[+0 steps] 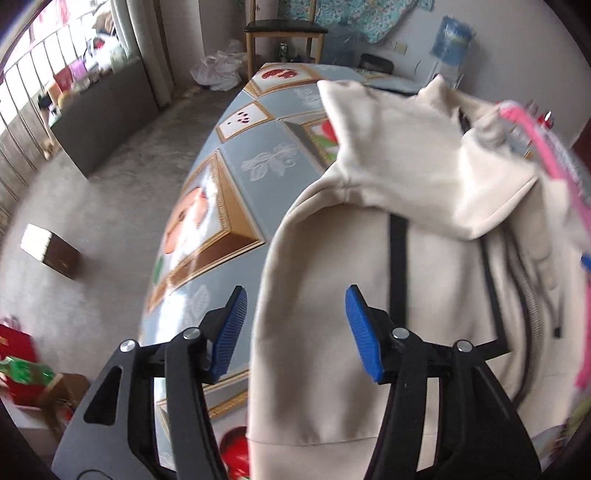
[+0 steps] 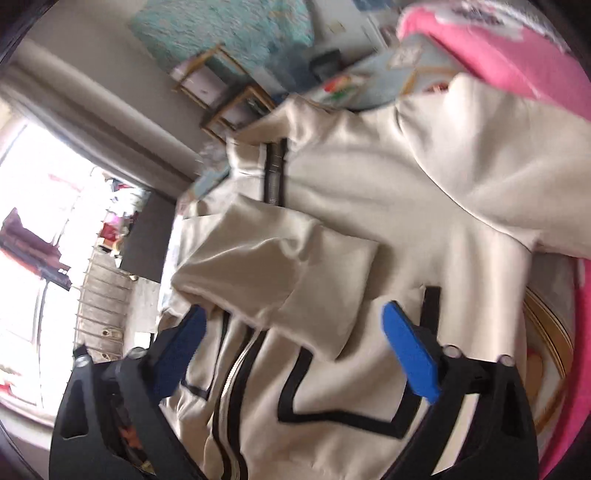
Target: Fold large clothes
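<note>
Nearest, left claw (image 1: 295, 332) spread, blue pads (image 1: 360, 332) apart, nothing pinched; left edge of the cream zip jacket (image 1: 351, 280) seen between the fingers, below them. Right claw (image 2: 295, 350) spread wide over the jacket front, pinching nothing, a folded-over sleeve (image 2: 280, 273) just beyond its pads (image 2: 410, 354). Jacket spread on the tabletop (image 1: 258, 155), which wears a blue-grey cloth printed with gold-framed pictures. Long axis running away from the left claw, hem nearest, black-edged zipper (image 1: 517, 295) along that axis toward the far end; black pocket trim (image 2: 332, 410) near the right claw. Sleeve folded across the body near the middle, cuff toward the left in the right wrist view. Further out, a second fold of cream fabric (image 1: 406, 147) bunched across the jacket's far part. Pink cloth (image 2: 498, 48) at the far right edge, touching or overlapping the jacket there; blurred, cannot tell which. Bare cloth to the left of the jacket, then the tabletop's left edge dropping to open grey floor (image 1: 110, 206). On the floor, a small brown box (image 1: 51, 251), red and green packages (image 1: 18, 362) close by at the lower left. Farther off, a white plastic bag (image 1: 218, 70), a wooden chair (image 1: 284, 33) with dark seat at the tabletop's far end, a railing (image 1: 26, 92) and bright window at far left.
</note>
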